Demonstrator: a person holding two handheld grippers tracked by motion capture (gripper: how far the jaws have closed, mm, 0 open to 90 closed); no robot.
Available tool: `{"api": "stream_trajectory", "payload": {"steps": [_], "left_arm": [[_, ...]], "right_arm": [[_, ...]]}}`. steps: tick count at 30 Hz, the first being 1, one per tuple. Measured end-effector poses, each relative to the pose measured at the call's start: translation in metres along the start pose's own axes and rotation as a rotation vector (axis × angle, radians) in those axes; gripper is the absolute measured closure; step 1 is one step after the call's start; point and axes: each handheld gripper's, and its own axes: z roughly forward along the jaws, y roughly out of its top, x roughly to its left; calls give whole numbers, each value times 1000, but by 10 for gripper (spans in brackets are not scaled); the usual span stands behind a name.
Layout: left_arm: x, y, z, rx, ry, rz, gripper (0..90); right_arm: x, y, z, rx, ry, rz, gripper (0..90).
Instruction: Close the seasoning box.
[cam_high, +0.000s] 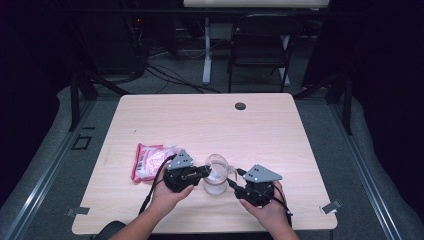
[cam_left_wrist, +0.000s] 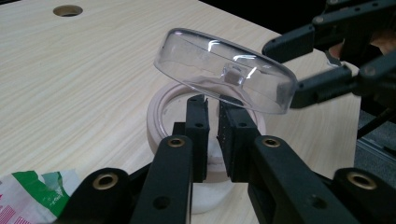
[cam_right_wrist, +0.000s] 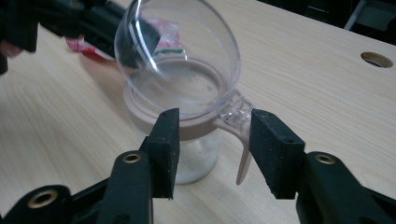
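- Left gripper (cam_high: 204, 171): held in the person's left hand (cam_high: 167, 194) at the near edge of the table, pointing right toward the jar. In the left gripper view its two black jaws stand close together with a narrow gap; the lower edge of the lid appears to dip between their tips, but whether the pads press on it cannot be told.
- Right gripper (cam_high: 233, 181): held in the person's right hand (cam_high: 267, 205), pointing left at the jar. In the right gripper view its jaws stand wide apart, one on each side of the hinge and handle, touching neither.
- Jar (cam_high: 215, 183): small, clear-walled, standing upright on the table between the two grippers, near the front edge. Pale pinkish-beige collar around the mouth; a thin beige handle (cam_right_wrist: 243, 161) hangs from the collar on the right gripper's side. White contents at the bottom.
- Lid (cam_left_wrist: 224, 70): clear plastic dome, joined to the collar by a clear hinge (cam_right_wrist: 235, 113), tilted up and open above the mouth.
- Snack packet (cam_high: 148, 161): pink and white with a green patch, lying flat just left of the left gripper.
- Table (cam_high: 210, 120): light wood grain, with a round cable hole (cam_high: 240, 106) near the far edge.
- Chair (cam_high: 260, 45): dark, folding type, on the floor beyond the table.
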Motion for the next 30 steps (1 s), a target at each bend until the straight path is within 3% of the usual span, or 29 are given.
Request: {"api": "stream_trajectory", "payload": {"steps": [3,14,21,30], "left_arm": [[0,0,1,-8,6,0,777],[4,-3,5,-2,47,-10,654],[5,-4,6,-5,71,-10,613],[12,-9,11,26,110,-37,583]], "right_arm": [[4,-1,2,23,-14,-39,505],[9,-1,9,18,-50,-50,510],[9,-2,11,20,-49,-43,513],[10,-1,10,17,-52,-52,518]]}}
